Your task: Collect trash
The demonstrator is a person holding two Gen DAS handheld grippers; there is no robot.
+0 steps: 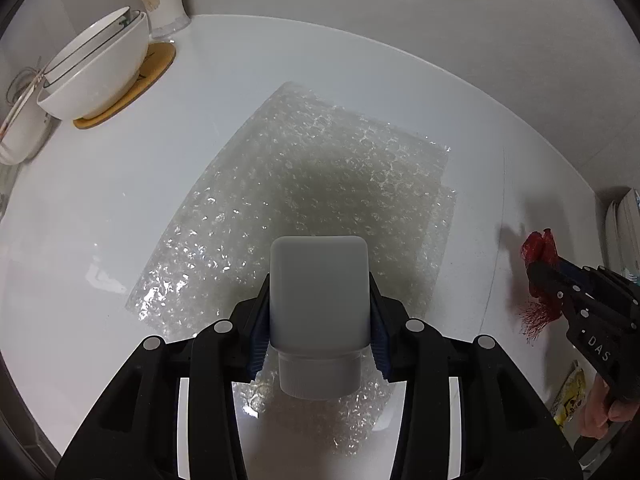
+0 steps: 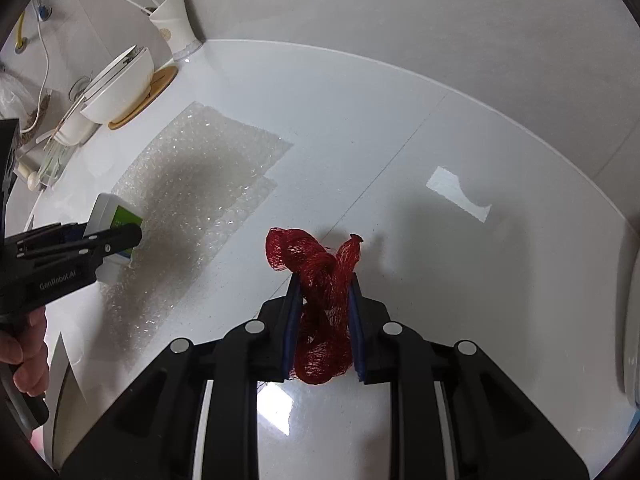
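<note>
Your left gripper (image 1: 320, 312) pinches the white bottle (image 1: 319, 308) by its sides, long axis along the fingers, cap toward you, above the bubble wrap (image 1: 320, 168). Your right gripper (image 2: 325, 312) squeezes the red mesh net (image 2: 320, 288), its bunched end poking out past the fingertips over the white counter (image 2: 440, 140).

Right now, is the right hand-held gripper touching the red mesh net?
Touching. The right wrist view shows the right hand-held gripper with both pads pressed on the bunched red mesh net.

bowls (image 1: 96, 76) behind bubble wrap (image 1: 312, 184), on counter (image 1: 120, 216)
</note>
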